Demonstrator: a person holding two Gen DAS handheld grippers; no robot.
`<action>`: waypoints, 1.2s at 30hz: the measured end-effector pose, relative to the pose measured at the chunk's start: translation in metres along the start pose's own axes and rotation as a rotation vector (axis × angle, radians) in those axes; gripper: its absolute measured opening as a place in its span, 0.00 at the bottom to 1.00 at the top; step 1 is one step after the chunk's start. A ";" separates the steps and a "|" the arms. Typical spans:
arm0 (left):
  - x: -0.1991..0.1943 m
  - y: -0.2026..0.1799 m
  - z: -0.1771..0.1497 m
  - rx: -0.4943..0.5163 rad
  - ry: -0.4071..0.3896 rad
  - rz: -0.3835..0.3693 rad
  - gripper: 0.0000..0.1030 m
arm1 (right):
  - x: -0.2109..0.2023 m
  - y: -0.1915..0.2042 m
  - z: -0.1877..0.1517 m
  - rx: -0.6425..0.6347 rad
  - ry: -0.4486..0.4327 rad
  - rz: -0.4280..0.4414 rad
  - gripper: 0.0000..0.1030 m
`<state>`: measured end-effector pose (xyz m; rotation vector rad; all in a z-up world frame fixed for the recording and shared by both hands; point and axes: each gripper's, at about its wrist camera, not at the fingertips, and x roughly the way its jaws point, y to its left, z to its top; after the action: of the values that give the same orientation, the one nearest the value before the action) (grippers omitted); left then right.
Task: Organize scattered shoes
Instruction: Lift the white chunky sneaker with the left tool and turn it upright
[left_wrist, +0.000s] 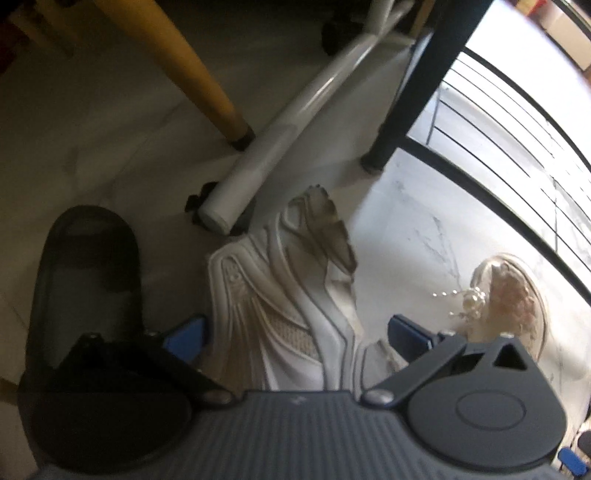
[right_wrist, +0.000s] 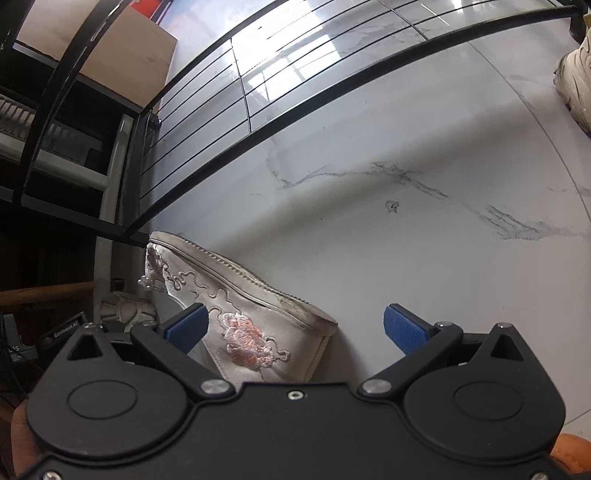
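Your left gripper (left_wrist: 295, 332) points steeply down at a white sneaker (left_wrist: 291, 295) lying on its side on the floor, its ridged sole turned toward the camera; the two blue pads (left_wrist: 184, 338) stand wide apart on either side of the shoe, clear of it, so nothing is gripped. To the left of the sneaker a black slipper (left_wrist: 88, 273) lies flat, partly hidden by the gripper body. To the right, on pale marble-patterned floor (left_wrist: 417, 206), rests a cream flat shoe (left_wrist: 513, 295) with pink embroidery and a cluster of pearl beads at its toe, well apart from the sneaker. Above the sneaker a white tube (left_wrist: 269, 155) runs diagonally with its capped end just beside the shoe, between a yellow furniture leg (left_wrist: 192, 70) and a dark one (left_wrist: 417, 92). A black wire rack (left_wrist: 524, 147) curves along the right. From the right wrist, your right gripper (right_wrist: 295, 328) also stands wide open and empty, angled down over the same embroidered flat shoe (right_wrist: 240, 314), which is tipped on its side, sole up, near the left pad (right_wrist: 188, 326) but not pressed by it. The rack's lowest shelf (right_wrist: 295, 96) arcs across the top, a cardboard box (right_wrist: 107, 55) sits behind it, and another pale chunky sneaker (right_wrist: 576, 77) shows at the far right edge.
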<state>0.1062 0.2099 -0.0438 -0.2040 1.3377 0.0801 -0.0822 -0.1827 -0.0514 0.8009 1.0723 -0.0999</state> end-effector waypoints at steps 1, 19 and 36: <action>0.003 0.002 0.000 -0.014 0.007 -0.005 1.00 | 0.000 0.000 0.000 -0.001 0.001 0.000 1.00; -0.051 0.026 -0.023 -0.176 -0.093 -0.169 0.82 | 0.004 -0.002 0.002 0.004 0.005 0.008 1.00; -0.127 -0.064 -0.079 0.055 -0.287 -0.187 0.82 | -0.049 -0.013 0.006 0.099 -0.140 0.126 1.00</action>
<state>0.0123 0.1390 0.0688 -0.2600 1.0286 -0.0832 -0.1083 -0.2098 -0.0169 0.9349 0.8881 -0.1013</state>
